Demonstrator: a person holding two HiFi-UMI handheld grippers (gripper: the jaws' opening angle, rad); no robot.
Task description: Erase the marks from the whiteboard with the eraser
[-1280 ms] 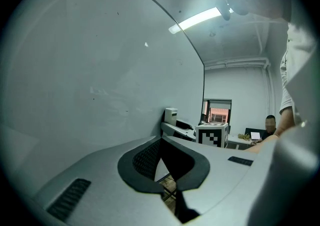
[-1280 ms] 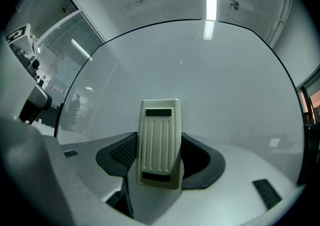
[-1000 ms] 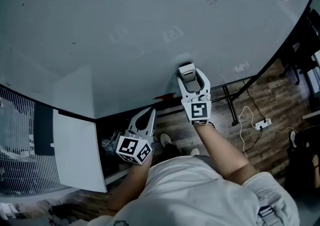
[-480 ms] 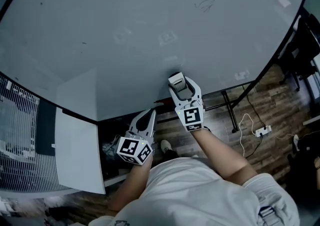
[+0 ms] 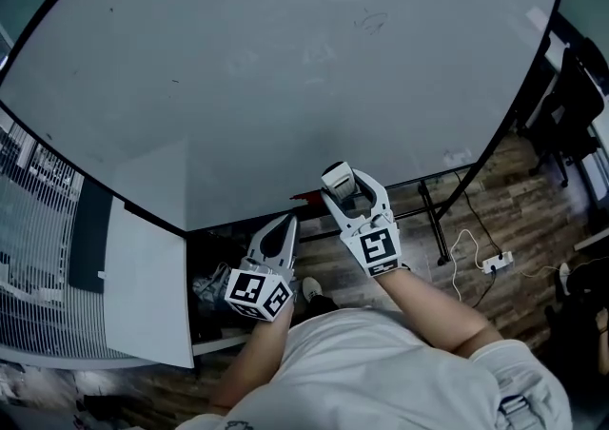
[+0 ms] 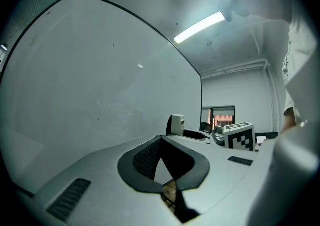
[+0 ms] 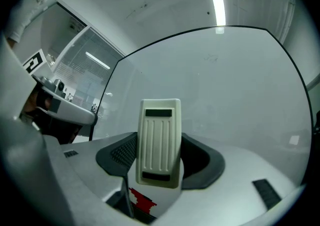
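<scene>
The right gripper [image 5: 350,192] grips the eraser [image 5: 337,174] by the whiteboard's [image 5: 285,86] bottom edge, the left gripper [image 5: 279,231] closed on nothing — the faint scribble [image 5: 371,21] near the top edge is not yet wiped.

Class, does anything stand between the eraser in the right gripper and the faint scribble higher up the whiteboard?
Nothing visible does. Only bare whiteboard lies between the eraser, clamped in the right gripper, and the scribble.
</scene>
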